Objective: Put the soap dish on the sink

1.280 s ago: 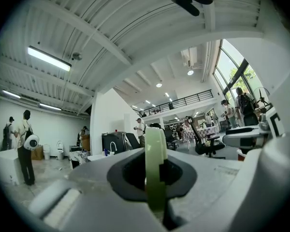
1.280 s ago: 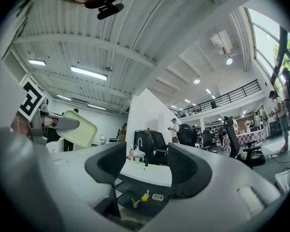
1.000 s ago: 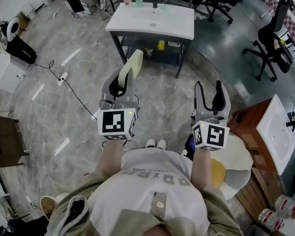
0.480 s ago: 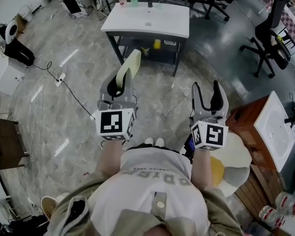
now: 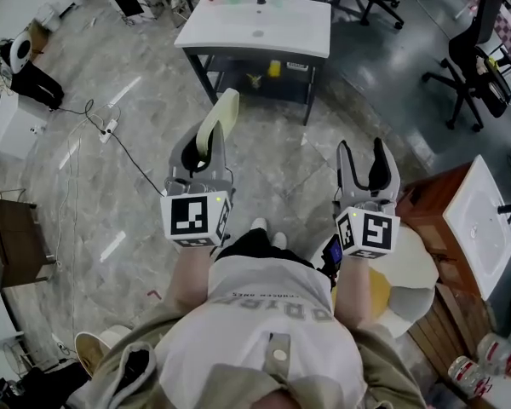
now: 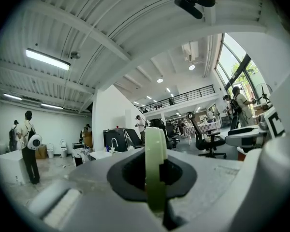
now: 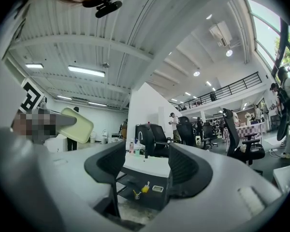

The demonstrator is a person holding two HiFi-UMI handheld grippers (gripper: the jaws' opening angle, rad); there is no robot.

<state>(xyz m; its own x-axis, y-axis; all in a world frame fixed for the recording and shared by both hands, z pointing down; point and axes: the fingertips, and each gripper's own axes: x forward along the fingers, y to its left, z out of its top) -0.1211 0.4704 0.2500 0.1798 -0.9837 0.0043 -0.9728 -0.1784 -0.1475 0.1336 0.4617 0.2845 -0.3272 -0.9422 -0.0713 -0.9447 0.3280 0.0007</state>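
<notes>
The left gripper (image 5: 203, 153) is clamping the pale green soap dish (image 5: 219, 116) edge-on in its jaws; the right gripper (image 5: 368, 162) is gaping open, empty, with the sink (image 5: 298, 32) standing well ahead.

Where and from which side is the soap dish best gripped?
By its thin rim at one short end, coming edge-on, much as the left gripper has it. The soap dish is a flat, shallow tray standing on edge, so the shut jaws pinch the wall and leave the far end free.
</notes>
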